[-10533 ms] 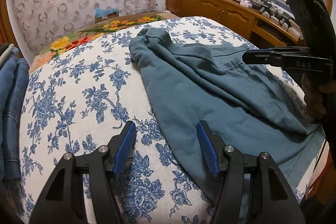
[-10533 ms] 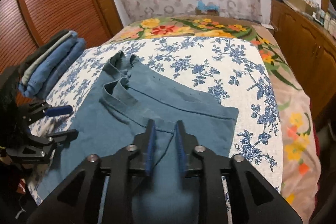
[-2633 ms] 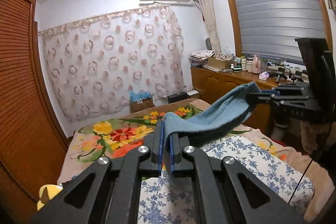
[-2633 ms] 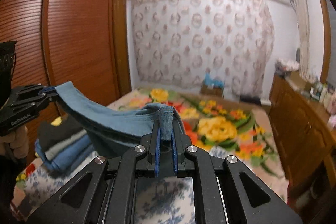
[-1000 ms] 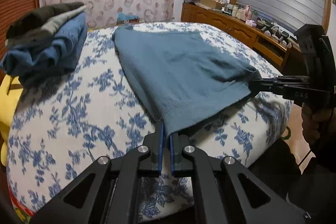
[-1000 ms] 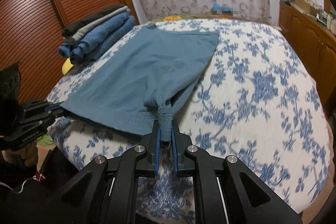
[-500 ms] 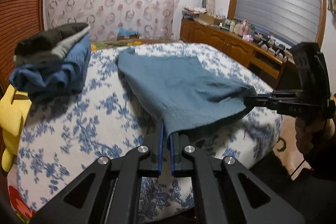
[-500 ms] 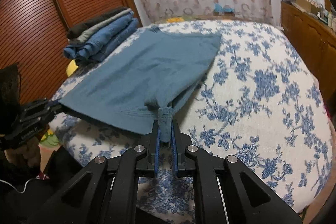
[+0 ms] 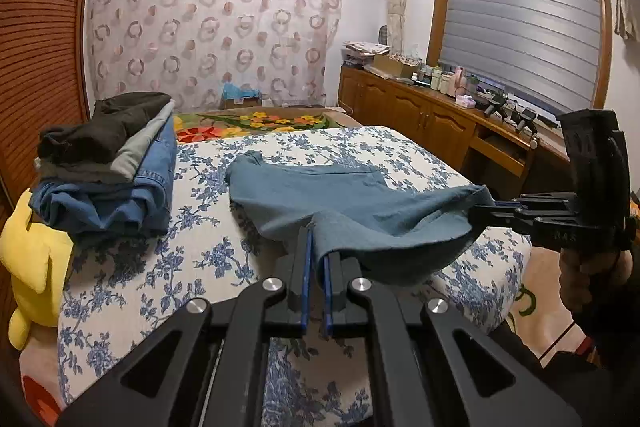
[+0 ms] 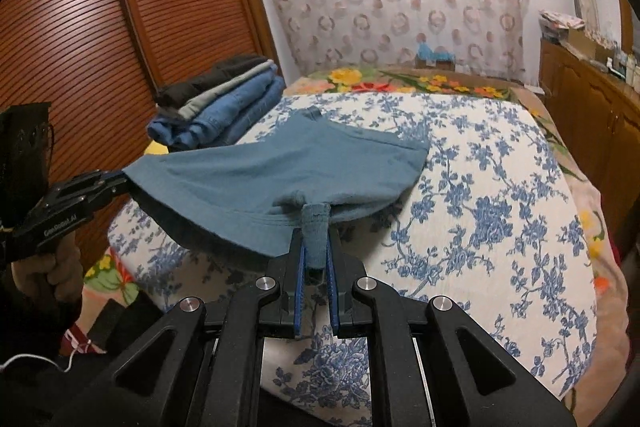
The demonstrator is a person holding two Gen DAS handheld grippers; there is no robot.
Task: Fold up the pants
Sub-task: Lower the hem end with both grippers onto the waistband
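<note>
The teal-blue pants (image 9: 344, 195) lie lengthwise on the blue-flowered bed cover (image 9: 192, 251), far end resting flat, near edge lifted off the bed. My left gripper (image 9: 316, 247) is shut on the near left corner of that edge. My right gripper (image 10: 316, 247) is shut on the near right corner, where the cloth bunches between the pads. In the right wrist view the pants (image 10: 280, 167) sag between the two grippers. The right gripper also shows in the left wrist view (image 9: 484, 205), the left gripper in the right wrist view (image 10: 120, 183).
A stack of folded jeans and dark clothes (image 9: 112, 163) sits on the bed's left side, also in the right wrist view (image 10: 220, 99). A yellow plush toy (image 9: 32, 259) lies by the bed's left edge. A wooden cabinet (image 9: 432, 123) lines the right wall. A slatted wooden wardrobe (image 10: 100, 27) stands left.
Both grippers have risen and pulled back toward the foot of the bed with the near edge held. More of the pants now hangs off the bed surface.
</note>
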